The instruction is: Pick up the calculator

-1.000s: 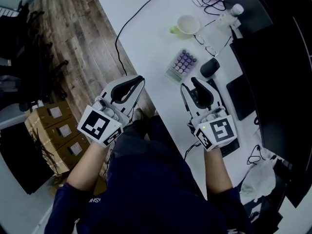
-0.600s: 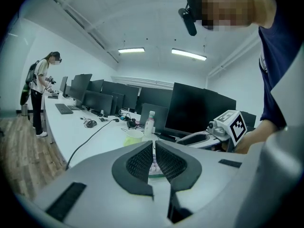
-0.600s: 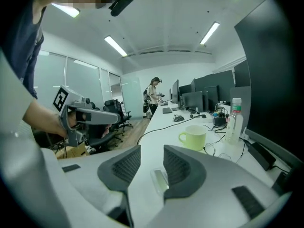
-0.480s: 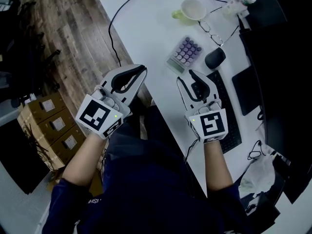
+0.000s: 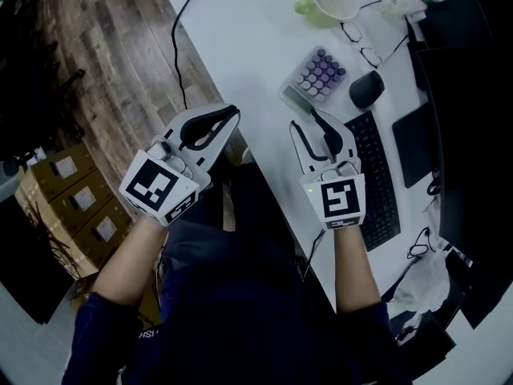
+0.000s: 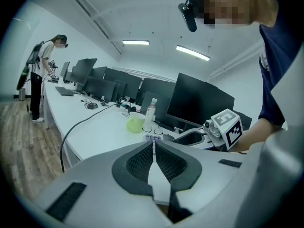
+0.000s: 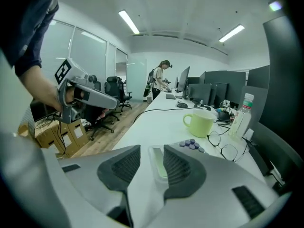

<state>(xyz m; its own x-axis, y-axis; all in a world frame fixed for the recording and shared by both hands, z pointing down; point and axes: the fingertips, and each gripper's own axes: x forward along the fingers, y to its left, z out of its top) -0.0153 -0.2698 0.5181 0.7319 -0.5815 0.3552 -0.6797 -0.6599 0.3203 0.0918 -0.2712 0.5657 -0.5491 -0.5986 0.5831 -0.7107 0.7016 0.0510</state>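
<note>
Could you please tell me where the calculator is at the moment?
In the head view the calculator lies on the white desk, just ahead of the right gripper and beside the black mouse.

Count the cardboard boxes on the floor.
3, in a row at the head view's left edge: far box, middle box, near box. More may be hidden beyond them.

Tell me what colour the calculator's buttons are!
The calculator has purple buttons. The head view shows them best.
</note>
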